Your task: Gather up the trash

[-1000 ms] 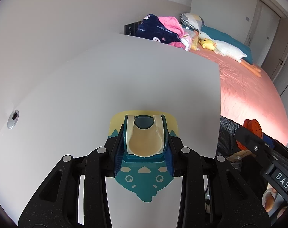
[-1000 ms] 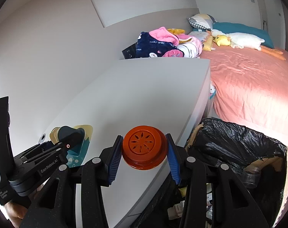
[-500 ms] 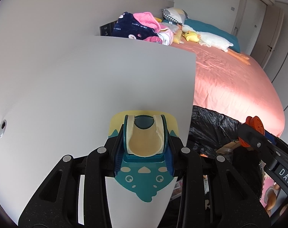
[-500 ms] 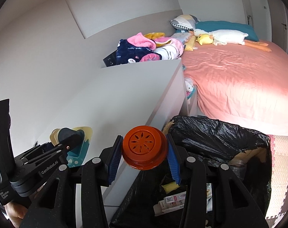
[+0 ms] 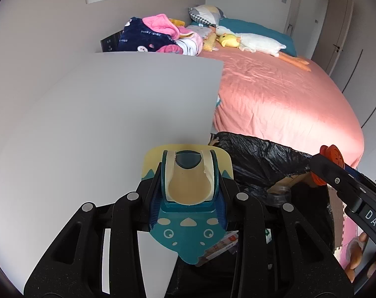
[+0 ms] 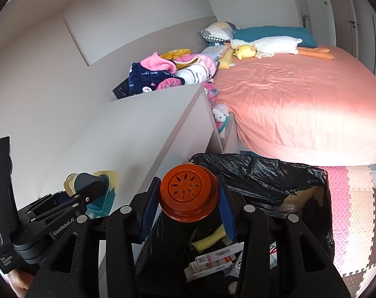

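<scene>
My left gripper [image 5: 189, 186] is shut on a teal and yellow cartoon-fish package [image 5: 188, 233] with a cream insert, held at the right edge of the white cabinet top [image 5: 101, 124]. My right gripper [image 6: 189, 196] is shut on a round orange lid [image 6: 188, 192] and hangs over the near rim of the black trash bag [image 6: 257, 173]. Papers and wrappers [image 6: 212, 260] lie inside the bag. In the left wrist view the orange lid [image 5: 330, 155] and the bag [image 5: 257, 154] show at the right. The fish package [image 6: 98, 188] shows at the lower left of the right wrist view.
A bed with a pink cover [image 6: 299, 104] lies beyond the bag, with a plush goose [image 6: 267, 44] and pillows at its head. A pile of clothes [image 6: 163, 72] sits behind the cabinet. Pink and cream foam mats [image 6: 356, 198] cover the floor at the right.
Both grippers have travelled rightwards off the cabinet top with their loads. The trash bag has come under the right gripper and beside the left one.
</scene>
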`<state>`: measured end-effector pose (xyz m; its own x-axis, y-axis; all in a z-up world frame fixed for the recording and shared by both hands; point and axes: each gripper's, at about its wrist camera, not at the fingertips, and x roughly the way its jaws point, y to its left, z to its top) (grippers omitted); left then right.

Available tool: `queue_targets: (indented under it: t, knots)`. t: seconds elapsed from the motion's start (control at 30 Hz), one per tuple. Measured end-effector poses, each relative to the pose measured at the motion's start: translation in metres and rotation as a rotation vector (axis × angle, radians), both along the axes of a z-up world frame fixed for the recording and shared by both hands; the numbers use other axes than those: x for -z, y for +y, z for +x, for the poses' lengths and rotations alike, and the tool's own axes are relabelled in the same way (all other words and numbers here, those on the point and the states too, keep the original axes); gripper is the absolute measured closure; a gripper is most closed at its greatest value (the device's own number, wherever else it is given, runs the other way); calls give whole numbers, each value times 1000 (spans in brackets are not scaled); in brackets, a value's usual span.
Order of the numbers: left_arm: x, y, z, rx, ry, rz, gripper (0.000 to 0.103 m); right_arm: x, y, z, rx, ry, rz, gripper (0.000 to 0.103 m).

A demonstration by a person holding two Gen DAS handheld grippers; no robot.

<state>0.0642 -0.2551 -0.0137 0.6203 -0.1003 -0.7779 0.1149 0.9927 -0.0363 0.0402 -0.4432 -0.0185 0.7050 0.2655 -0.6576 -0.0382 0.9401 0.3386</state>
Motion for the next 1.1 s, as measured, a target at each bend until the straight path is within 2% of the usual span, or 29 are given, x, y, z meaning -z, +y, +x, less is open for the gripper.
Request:
queue_targets:
  t: [0.57, 0.77, 0.8, 0.83, 0.87, 0.9, 0.97, 1.1]
  knots:
    - [3, -53, -4, 148, 14, 9, 68, -3, -52, -14, 110, -8, 3, 57]
    - [7, -57, -6, 206, 39, -10, 67, -3, -59, -13, 129, -4, 6, 57]
    - [8, -58, -7, 235, 54, -6, 62, -4, -60, -13, 132, -5, 6, 53]
    - [9, -59, -8, 248, 59, 6, 30, -5, -61, -12, 136, -5, 0, 28]
    - [8, -59, -11, 240, 34, 22, 7, -6, -62, -15, 158, -10, -12, 14]
    - [6, -59, -14, 230, -1, 33, 6, -8, -63, -16, 189, -20, -25, 3]
    - [6, -59, -16, 247, -3, 28, 6, -11, -65, -18, 239, -42, -46, 3]
    - [6, -59, -18, 237, -16, 55, 6, -10, -67, -12, 263, -6, -85, 3]
